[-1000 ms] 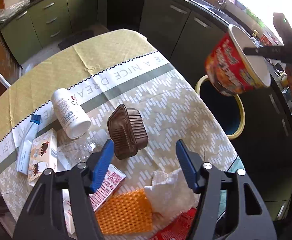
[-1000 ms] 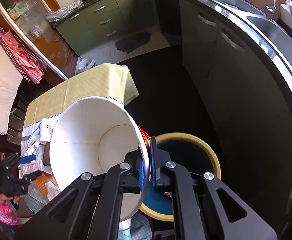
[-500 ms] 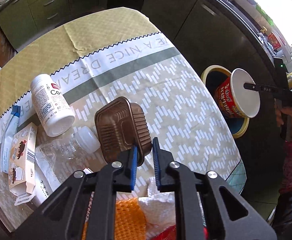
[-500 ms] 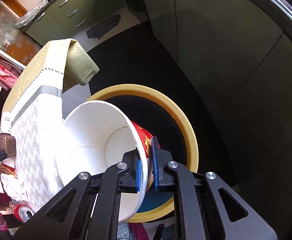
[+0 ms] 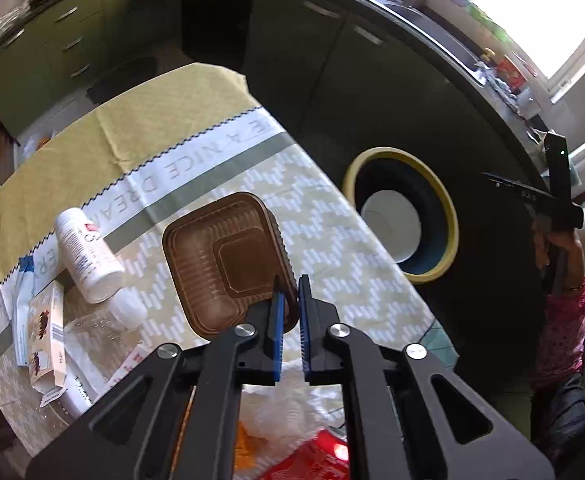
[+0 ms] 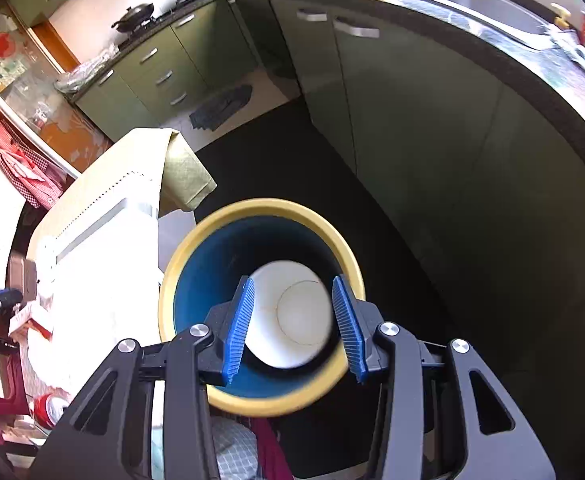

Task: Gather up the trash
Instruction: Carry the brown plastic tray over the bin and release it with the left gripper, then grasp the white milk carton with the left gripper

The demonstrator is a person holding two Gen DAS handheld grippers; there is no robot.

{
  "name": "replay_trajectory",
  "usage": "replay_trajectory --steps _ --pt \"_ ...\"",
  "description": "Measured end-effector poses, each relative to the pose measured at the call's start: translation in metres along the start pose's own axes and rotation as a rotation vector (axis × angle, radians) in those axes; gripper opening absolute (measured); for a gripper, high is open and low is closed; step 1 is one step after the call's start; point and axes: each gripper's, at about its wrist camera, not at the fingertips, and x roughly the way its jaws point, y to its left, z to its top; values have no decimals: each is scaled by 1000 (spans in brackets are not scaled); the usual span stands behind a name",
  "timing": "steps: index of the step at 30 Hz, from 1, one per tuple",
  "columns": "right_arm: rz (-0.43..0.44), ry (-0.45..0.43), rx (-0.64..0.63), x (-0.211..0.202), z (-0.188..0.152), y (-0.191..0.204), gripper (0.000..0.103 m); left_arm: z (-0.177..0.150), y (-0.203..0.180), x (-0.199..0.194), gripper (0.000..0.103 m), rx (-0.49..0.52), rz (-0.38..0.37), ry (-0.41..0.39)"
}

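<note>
My left gripper (image 5: pixel 288 316) is shut on the rim of a brown ribbed plastic tray (image 5: pixel 224 260) and holds it lifted over the table (image 5: pixel 324 240). My right gripper (image 6: pixel 298 326) is open and empty above the yellow-rimmed blue trash bin (image 6: pixel 172 284). The white paper noodle cup (image 6: pixel 292 316) lies inside the bin, mouth up. The bin (image 5: pixel 448 216) and the cup (image 5: pixel 390 224) also show in the left wrist view, on the floor to the right of the table. The right gripper (image 5: pixel 532 196) shows there above the bin.
On the table's left lie a white pill bottle (image 5: pixel 86 252), a crushed clear bottle (image 5: pixel 104 320), small cartons (image 5: pixel 44 332), an orange mesh (image 5: pixel 248 444), a white tissue (image 5: pixel 288 400) and red wrappers (image 5: pixel 316 456). Dark green kitchen cabinets (image 6: pixel 432 112) stand behind the bin.
My right gripper opened and let the noodle cup drop into the bin. My left gripper, open a second ago, closed on the brown tray and lifted it off the table.
</note>
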Motion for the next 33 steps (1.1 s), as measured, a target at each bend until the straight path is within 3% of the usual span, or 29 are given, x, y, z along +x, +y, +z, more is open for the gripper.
replay_trajectory --steps 5,13,15,17,20,24,29,33 --pt "-35 -31 34 -31 -51 -28 42 25 -72 20 7 135 -71 46" --pt "-97 -70 139 -67 -104 -79 43 62 -168 101 7 282 -116 142" --pt "-102 -83 158 -79 -113 -92 44 67 -177 123 14 281 -104 169" --pt "-111 -91 166 -85 -119 -98 44 74 -180 139 49 267 -70 171" --pt "-106 -91 160 -90 -123 -104 44 81 -180 151 51 262 -41 165" --pt "-91 -84 119 -92 -121 -96 44 82 -175 127 51 258 -65 130" --pt "-78 -79 35 -91 -110 -65 47 59 -149 48 51 277 -99 38" --pt "-53 -80 -56 -90 -97 -26 49 21 -107 -19 52 261 -52 -30"
